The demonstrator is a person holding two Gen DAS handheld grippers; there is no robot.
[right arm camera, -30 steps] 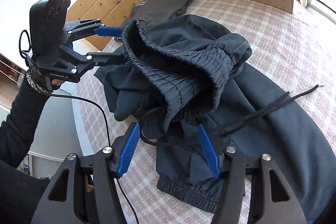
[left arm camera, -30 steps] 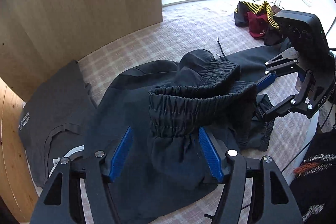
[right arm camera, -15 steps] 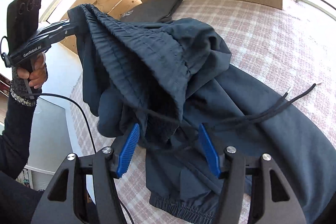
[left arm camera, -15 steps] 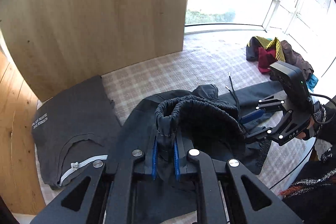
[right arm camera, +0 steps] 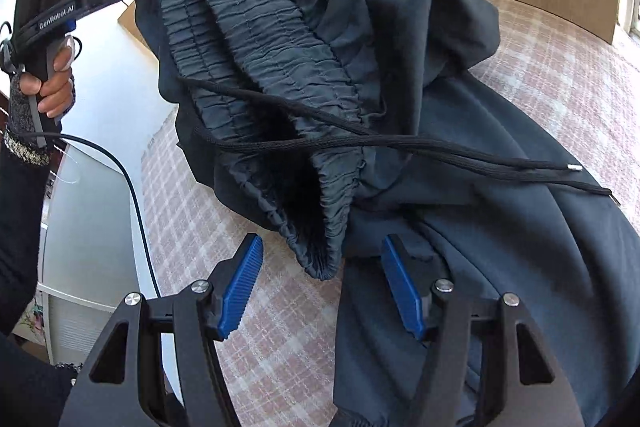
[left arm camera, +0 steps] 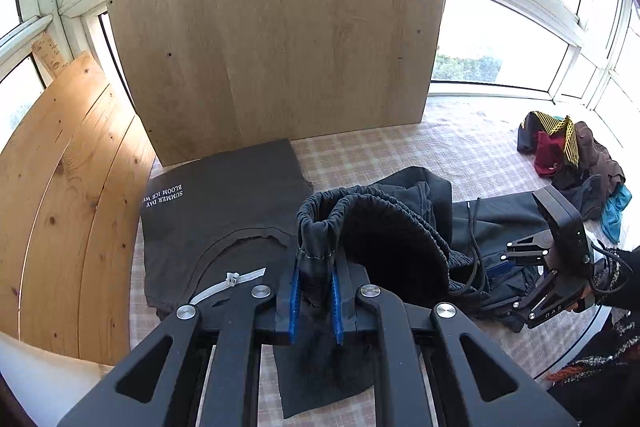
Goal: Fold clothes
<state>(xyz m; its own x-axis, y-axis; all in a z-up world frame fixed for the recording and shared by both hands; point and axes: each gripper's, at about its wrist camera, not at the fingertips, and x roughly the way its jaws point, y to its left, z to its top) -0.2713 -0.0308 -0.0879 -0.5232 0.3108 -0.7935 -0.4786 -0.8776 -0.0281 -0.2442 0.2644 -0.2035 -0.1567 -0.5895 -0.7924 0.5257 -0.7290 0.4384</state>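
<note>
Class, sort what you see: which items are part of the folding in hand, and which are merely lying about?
In hand:
dark elastic-waisted trousers
left gripper, clamped on their waistband
right gripper, open

Lying about:
folded grey printed T-shirt
colourful heap of clothes
upright pale wooden board

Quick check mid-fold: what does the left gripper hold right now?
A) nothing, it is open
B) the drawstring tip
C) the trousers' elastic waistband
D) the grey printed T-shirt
C: the left gripper is shut on the gathered waistband of the dark trousers, lifting it, while the right gripper is open below.
</note>
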